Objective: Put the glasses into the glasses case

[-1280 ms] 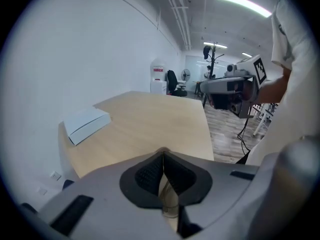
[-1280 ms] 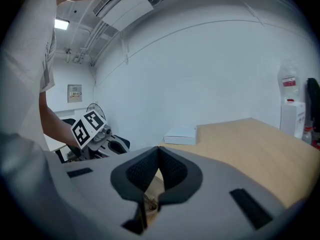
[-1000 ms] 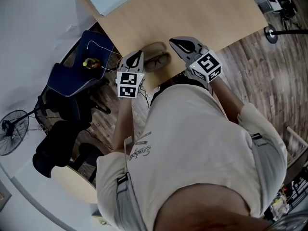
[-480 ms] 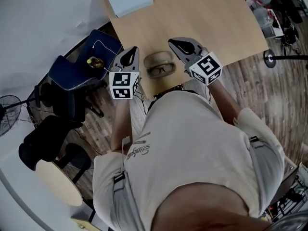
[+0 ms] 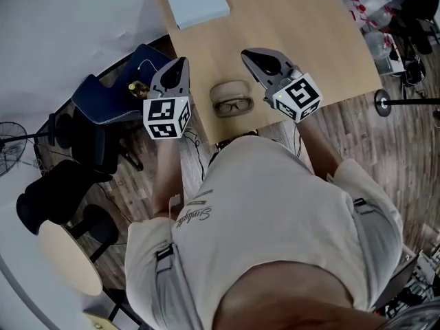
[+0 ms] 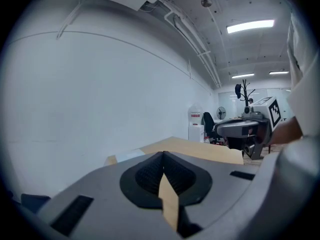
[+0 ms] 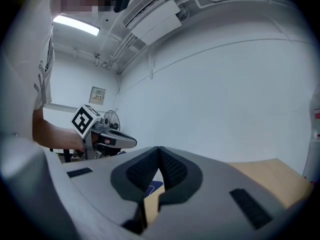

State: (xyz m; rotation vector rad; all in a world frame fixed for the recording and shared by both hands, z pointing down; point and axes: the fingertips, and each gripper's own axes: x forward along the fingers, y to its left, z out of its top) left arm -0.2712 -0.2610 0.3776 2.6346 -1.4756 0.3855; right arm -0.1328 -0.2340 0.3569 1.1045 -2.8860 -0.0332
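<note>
**A:** At the near edge of the counter (image 5: 302, 19), the glasses (image 5: 234, 106) lie just in front of the glasses case (image 5: 230, 89), touching it or nearly so; nothing holds them.

**B:** And the tools?

**A:** The left tool (image 5: 181, 63) and the right tool (image 5: 250, 54) hover on either side, apart from both things; each has its jaws pressed together on nothing, as its own view shows.

**B:** What might go wrong from here?

**A:** I'd judge the edge to be the worry; the glasses sit close to it, so a closed tool coming in low could nudge them off towards the person; a pinch on a lens rather than the frame could smear or twist it; the glasses case looks light and may slide if it isn't steadied.

**B:** What can't you make out?

**A:** Whether the glasses case lies open; whether the temples are folded; the person's torso covers the counter's nearest strip; neither gripper view shows the glasses or the glasses case, only wall, counter and the other tool.
</note>
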